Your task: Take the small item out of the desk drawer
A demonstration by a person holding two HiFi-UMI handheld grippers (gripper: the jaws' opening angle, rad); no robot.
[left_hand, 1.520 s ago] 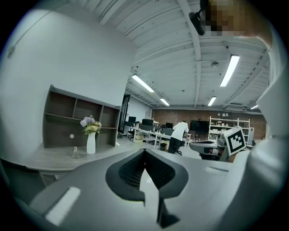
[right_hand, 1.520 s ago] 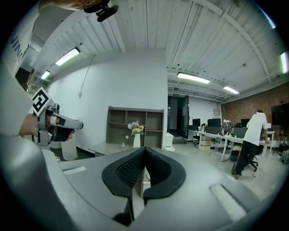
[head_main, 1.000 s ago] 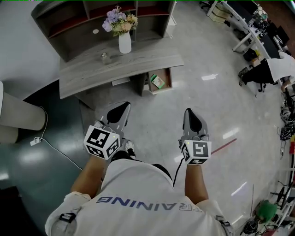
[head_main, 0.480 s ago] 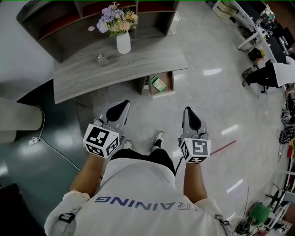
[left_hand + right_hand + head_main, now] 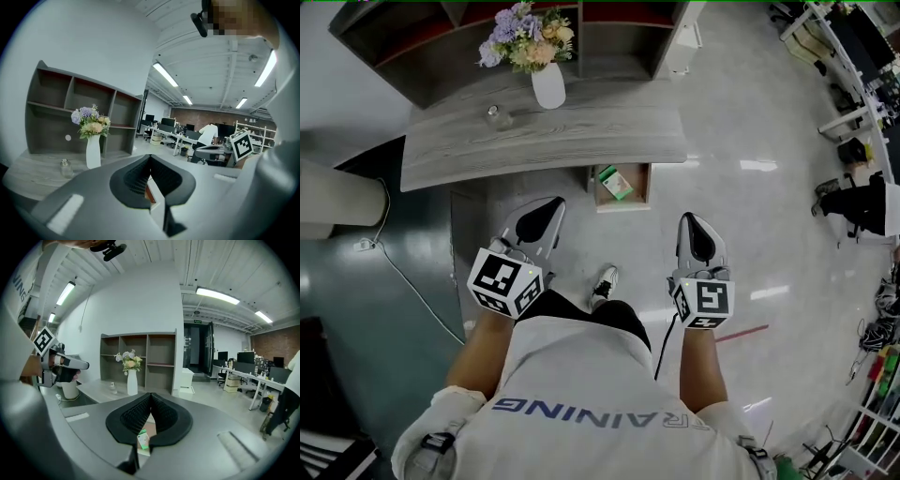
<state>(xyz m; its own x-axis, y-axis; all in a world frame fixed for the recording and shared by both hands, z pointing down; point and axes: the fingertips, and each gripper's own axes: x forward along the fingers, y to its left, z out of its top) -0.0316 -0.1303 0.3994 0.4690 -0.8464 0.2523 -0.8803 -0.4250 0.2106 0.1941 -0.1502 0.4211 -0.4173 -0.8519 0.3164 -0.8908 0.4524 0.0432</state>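
Your left claw [image 5: 542, 214] and right claw [image 5: 694, 227] are hanging shut, empty; at twelve o'clock a small green-and-white box [image 5: 617, 183] is lying in the open drawer [image 5: 639, 189].

I hold the left gripper [image 5: 549, 206] and right gripper [image 5: 690, 221] side by side over the floor [image 5: 759, 234], jaws together, well short of the table [image 5: 600, 127]. Its drawer [image 5: 646, 184] stands open; inside lies a small green-and-white item [image 5: 615, 182], possibly a box.

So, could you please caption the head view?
Left gripper and right gripper shut, person faces desk; open drawer holds small item.
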